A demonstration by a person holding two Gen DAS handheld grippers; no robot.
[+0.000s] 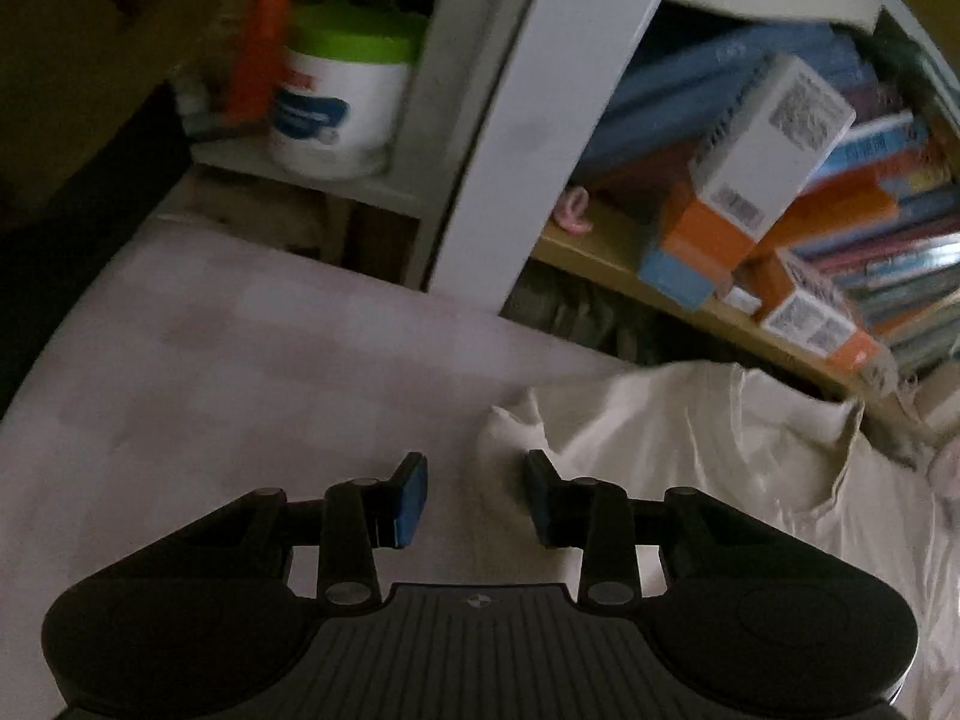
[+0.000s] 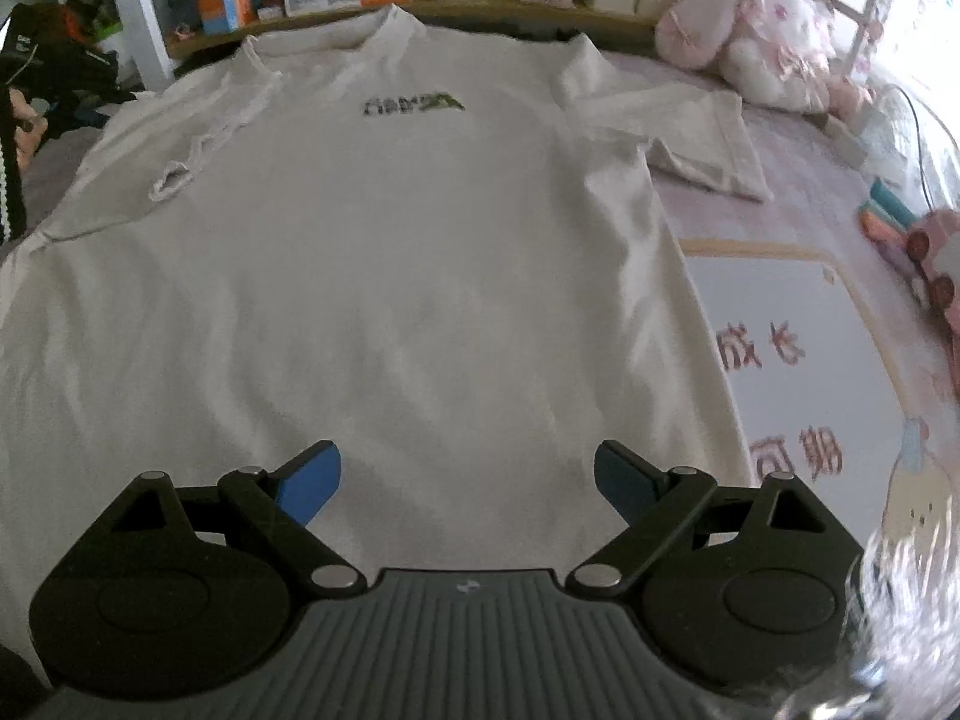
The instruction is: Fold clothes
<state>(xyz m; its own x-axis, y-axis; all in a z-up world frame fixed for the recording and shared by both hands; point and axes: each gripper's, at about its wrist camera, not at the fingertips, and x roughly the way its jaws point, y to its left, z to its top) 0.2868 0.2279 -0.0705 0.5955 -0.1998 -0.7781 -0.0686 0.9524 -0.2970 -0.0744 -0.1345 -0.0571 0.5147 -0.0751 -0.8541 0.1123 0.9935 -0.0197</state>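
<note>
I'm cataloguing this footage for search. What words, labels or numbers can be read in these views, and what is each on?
"成长" in pink, on the white board right of the T-shirt.
Two more pink characters lower on that board: too blurred.
Dark chest print on the T-shirt: unreadable.
Barcodes and codes on the orange-and-white boxes: too blurred.
Label on the green-lidded tub: blurred.
Book spines: too small.

Lots of clutter around the bed (image 1: 228,348). Past its far edge there's a white shelf (image 1: 528,138) with a green-lidded tub (image 1: 342,90) next to something orange, blurry. The wooden ledge (image 1: 606,258) holds a tilted pile of boxes (image 1: 762,180) and a row of books (image 1: 900,228). By the bed's far right corner sit pink plush toys (image 2: 756,30). A white board (image 2: 798,354) with red characters lies at the right edge, toy train (image 2: 924,252) near it.
</note>
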